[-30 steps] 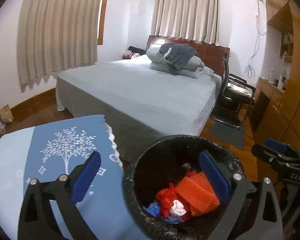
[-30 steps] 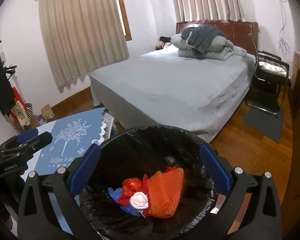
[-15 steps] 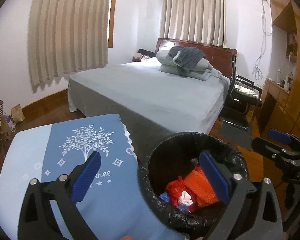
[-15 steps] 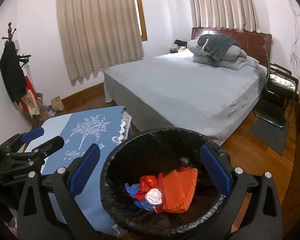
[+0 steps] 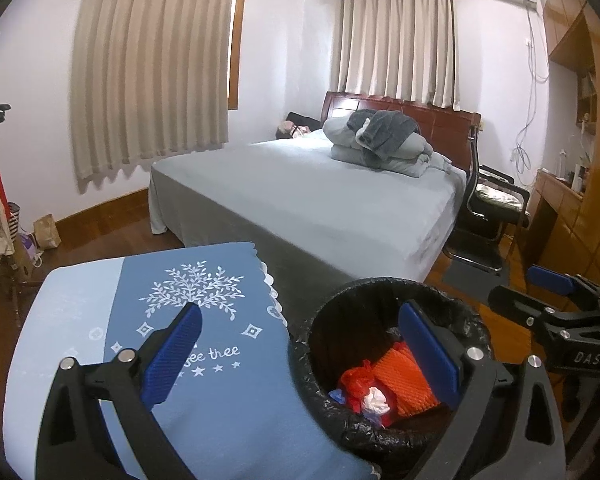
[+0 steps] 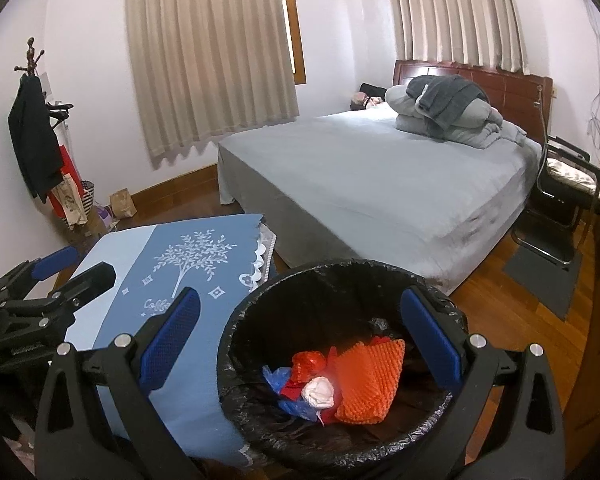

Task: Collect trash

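A trash bin with a black liner stands on the floor beside a small table. It holds an orange foam net, red plastic, blue plastic and a white wad. The bin also shows in the left wrist view with the orange net. My right gripper is open and empty, above the bin. My left gripper is open and empty, above the table edge and the bin's left rim. Each gripper shows in the other's view.
The small table has a blue cloth with a white tree print. A bed with folded bedding stands beyond. A black chair stands at the right, wooden cabinets at far right, a coat rack at left.
Both grippers have pulled back and up from the bin. The bin looks smaller and more of the table cloth shows. Both stay open.
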